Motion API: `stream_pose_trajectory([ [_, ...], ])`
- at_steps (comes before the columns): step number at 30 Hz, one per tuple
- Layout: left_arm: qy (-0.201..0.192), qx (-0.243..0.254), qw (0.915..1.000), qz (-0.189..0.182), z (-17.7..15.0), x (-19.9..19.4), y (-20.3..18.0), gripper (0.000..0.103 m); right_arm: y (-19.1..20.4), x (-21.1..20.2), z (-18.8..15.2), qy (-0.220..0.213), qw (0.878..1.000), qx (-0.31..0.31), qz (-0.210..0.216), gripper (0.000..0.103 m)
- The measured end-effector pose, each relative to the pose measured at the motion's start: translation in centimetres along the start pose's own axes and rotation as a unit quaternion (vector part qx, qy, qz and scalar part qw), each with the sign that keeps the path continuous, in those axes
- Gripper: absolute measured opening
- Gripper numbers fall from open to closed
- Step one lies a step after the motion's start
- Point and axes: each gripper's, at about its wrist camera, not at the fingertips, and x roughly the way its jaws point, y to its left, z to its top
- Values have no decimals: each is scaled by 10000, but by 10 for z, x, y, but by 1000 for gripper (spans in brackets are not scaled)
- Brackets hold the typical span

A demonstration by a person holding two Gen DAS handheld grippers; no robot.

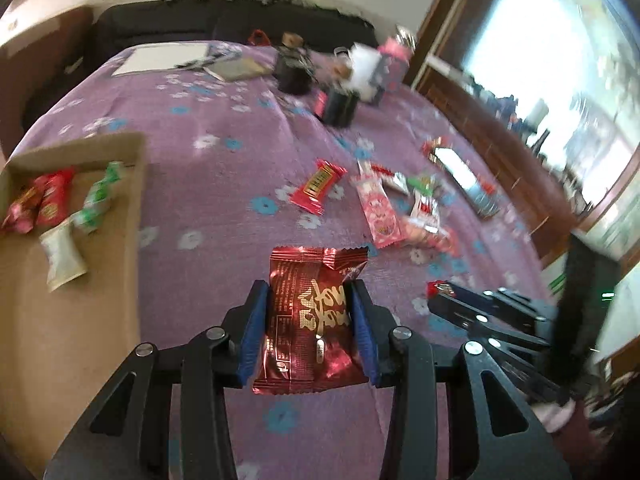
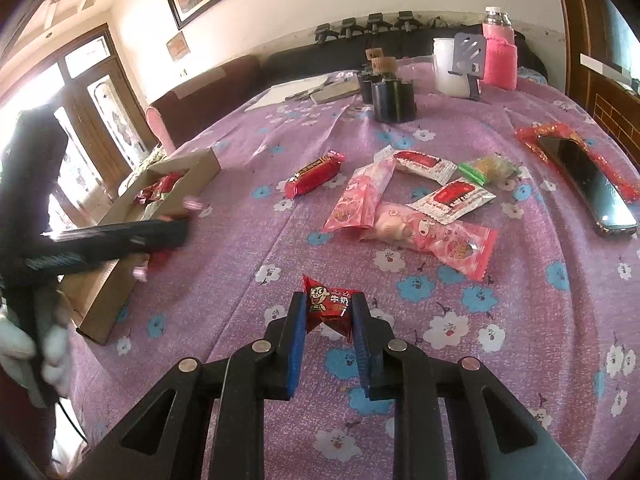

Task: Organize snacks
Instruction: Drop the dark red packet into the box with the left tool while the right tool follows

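Snacks lay scattered over a purple flowered cloth [image 2: 224, 280] covering the surface, and each claw had one. The left claw [image 1: 309, 292] was clamped on a dark red foil packet [image 1: 310, 320] with gold brush-style characters and a block of small print down one side; I could not read the characters, which sat sideways to the camera. The packet was glossy, crimped along its top edge, and held above the cloth between the blue pads [image 1: 253, 336]. The right claw [image 2: 326, 304] pinched a small red candy [image 2: 329, 306] printed with a cartoon child's face and white characters that looked like 牛奶.

Beyond it on the cloth lay a red bar [image 2: 314, 174] with yellow lettering too small to read, two pink wrappers [image 2: 358, 196] with cartoon pigs, two white packs [image 2: 452, 200] with red panels, and a green-ended sweet [image 2: 490, 168].

At the left stood a cardboard box [image 1: 132, 184] holding red [image 1: 52, 200], green-and-white [image 1: 98, 196] and pale [image 1: 62, 256] wrapped pieces. A phone [image 2: 586, 184] rested on a red wrapper at the right. Near the far edge stood dark cylinders [image 2: 392, 100], a white tub [image 2: 448, 66] and a bottle in a pink sleeve [image 2: 498, 56].
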Motion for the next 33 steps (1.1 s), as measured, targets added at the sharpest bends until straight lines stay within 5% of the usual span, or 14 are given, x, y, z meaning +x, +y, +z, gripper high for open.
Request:
stream_pose_trajectory([
  [14, -664, -793, 9919, 739, -7, -89, 103, 39, 101, 2, 28, 84, 9949, -692, 736, 23],
  [19, -576, -947, 9879, 1087, 1, -84, 133, 39, 149, 23, 54, 204, 9896, -852, 1140, 22],
  [33, -183, -1474, 9755, 1622, 15, -52, 210, 39, 266, 132, 83, 1093, 9700, -1784, 1240, 22],
])
